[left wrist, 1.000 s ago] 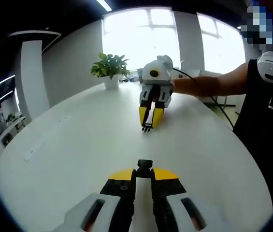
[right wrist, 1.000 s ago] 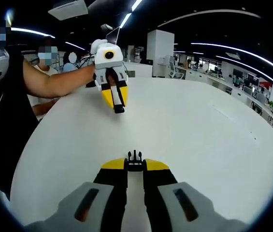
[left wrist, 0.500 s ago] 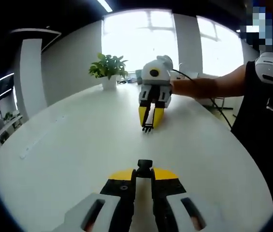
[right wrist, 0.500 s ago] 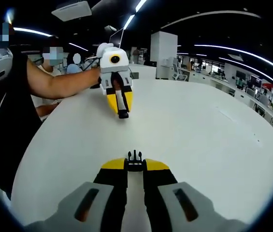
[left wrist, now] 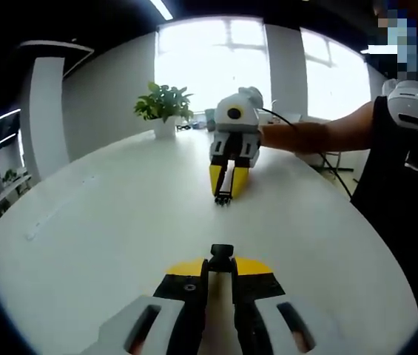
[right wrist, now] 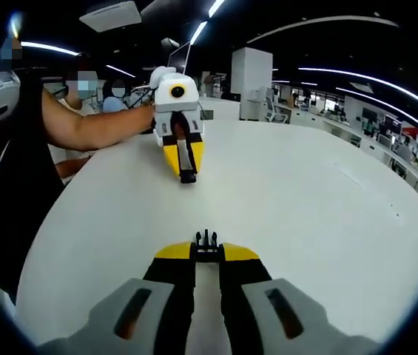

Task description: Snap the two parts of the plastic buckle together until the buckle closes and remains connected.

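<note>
left gripper (left wrist: 220, 260) – jaws closed on socket half (left wrist: 221, 253) | right gripper (right wrist: 206, 248) – jaws closed on pronged half (right wrist: 206, 240) | halves well apart, facing over white counter (left wrist: 105, 237) | left gripper view: potted plant (left wrist: 164, 107) at far edge

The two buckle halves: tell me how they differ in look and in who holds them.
The pronged buckle half ends in thin prongs, while the socket buckle half ends in a blunt, blocky end. The right gripper clamps the pronged half; the left gripper clamps the socket half. Both are small and black, each held between shut yellow-tipped jaws above the white table, facing each other, still apart.
</note>
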The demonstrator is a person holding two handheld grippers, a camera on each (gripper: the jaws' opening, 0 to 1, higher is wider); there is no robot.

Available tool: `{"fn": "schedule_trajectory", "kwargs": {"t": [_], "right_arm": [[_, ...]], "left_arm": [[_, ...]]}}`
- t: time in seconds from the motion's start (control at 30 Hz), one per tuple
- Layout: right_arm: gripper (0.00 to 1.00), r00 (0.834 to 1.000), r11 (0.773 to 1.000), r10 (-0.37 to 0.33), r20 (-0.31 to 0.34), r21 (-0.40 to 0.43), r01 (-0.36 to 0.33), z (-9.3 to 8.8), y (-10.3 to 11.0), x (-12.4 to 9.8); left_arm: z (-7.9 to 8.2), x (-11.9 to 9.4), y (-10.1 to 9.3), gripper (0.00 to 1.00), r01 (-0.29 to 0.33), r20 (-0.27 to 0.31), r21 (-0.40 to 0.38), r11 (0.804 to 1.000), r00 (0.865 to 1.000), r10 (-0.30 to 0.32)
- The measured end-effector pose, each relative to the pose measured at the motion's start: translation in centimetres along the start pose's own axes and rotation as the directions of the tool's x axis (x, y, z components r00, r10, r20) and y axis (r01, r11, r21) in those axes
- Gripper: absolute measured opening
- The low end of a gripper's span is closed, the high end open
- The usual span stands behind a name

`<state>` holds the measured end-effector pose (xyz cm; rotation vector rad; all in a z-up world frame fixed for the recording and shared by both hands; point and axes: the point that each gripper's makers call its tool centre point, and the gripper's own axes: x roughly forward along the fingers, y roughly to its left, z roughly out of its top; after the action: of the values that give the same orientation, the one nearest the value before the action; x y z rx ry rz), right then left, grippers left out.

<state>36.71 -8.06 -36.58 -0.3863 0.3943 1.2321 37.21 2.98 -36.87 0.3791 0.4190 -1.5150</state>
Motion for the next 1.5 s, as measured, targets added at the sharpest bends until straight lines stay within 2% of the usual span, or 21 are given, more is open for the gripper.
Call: {"fn": "schedule_trajectory", "kwargs": {"t": [0.57,0.73,0.83,1.5], "right_arm": [[0.11,1.0,1.0,0.015,0.003,-0.002,-0.015,0.14,0.3,0.15],[0.11,1.0,1.0,0.02,-0.001,-0.004,-0.02,0.04,0.31,0.23],[0.11,1.0,1.0,0.022,-0.003,-0.003,-0.022,-0.1,0.24,0.29],[0.11,1.0,1.0,0.023,0.004,-0.013,-0.023,0.1,0.37,0.26]], "left_arm": [[-0.08,-0.35,0.21,0.1,0.012,0.018,-0.024,1.0,1.0,-0.012],[-0.27,-0.25,0.19,0.1,0.009,0.007,-0.018,1.0,1.0,-0.009],[-0.67,0.1,0.06,0.1,0.002,-0.02,-0.009,1.0,1.0,-0.002],[-0.47,0.04,-0.57,0.1,0.01,-0.004,-0.012,1.0,1.0,-0.01]]}}
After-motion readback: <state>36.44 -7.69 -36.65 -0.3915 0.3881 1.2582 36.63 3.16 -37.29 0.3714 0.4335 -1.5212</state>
